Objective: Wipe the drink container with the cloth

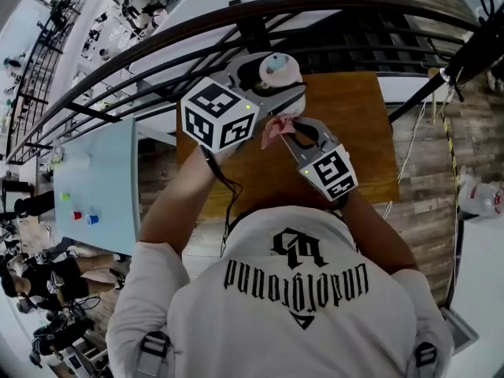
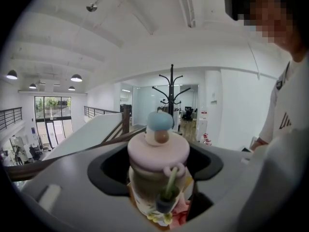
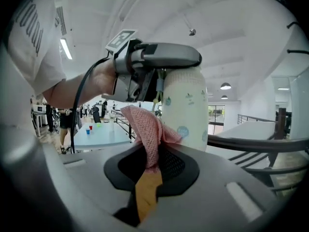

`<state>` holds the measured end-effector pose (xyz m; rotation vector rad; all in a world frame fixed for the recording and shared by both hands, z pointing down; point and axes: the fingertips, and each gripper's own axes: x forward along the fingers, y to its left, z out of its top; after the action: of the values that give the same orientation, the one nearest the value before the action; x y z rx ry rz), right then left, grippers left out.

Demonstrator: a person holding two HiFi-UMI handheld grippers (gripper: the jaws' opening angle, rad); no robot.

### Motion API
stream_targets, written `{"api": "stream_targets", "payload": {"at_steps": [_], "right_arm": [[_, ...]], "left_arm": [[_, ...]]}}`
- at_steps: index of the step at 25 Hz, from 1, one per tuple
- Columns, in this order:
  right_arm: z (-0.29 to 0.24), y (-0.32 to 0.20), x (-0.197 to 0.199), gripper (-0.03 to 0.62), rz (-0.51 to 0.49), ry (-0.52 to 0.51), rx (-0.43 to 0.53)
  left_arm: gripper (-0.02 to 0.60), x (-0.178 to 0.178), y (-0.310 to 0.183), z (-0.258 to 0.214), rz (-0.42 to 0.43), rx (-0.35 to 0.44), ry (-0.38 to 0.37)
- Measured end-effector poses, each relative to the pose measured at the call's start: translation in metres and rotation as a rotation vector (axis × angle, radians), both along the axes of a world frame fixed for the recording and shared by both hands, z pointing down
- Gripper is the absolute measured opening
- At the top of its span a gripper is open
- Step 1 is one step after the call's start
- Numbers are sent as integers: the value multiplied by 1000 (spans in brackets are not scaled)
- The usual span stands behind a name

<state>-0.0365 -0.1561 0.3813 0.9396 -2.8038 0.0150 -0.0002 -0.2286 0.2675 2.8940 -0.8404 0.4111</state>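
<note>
The drink container (image 2: pixel 157 163), a pale printed bottle with a pink lid (image 2: pixel 158 150), a blue cap (image 2: pixel 160 121) and a green straw (image 2: pixel 171 180), stands upright between the jaws of the left hand-held gripper (image 1: pixel 277 85). The jaws are set wide and clamp it just below the lid. Seen from the head view, the container sits over the far edge of the brown wooden surface (image 1: pixel 358 124); no view shows whether its base touches the wood. The right hand-held gripper (image 1: pixel 290 130) is just beside the container on the person's side, its jaws nearly together and pinching a pink mesh cloth (image 3: pixel 147 129). The bunched upper end of the cloth leans against the container's side wall below the left hand-held gripper's jaws. A yellow-brown strip hangs down from the cloth between the right jaws. The person's forearms reach in toward the container from the near side.
</note>
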Motion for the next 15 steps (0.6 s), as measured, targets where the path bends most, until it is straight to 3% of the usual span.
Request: {"api": "stream_targets", "payload": {"at_steps": [8, 15], "right_arm": [[-69, -4, -19, 43, 6, -86, 103], [7, -8, 3, 43, 57, -29, -41]], "left_arm": [[387, -5, -4, 4, -29, -25, 13], [387, -9, -7, 7, -34, -35, 17]]}}
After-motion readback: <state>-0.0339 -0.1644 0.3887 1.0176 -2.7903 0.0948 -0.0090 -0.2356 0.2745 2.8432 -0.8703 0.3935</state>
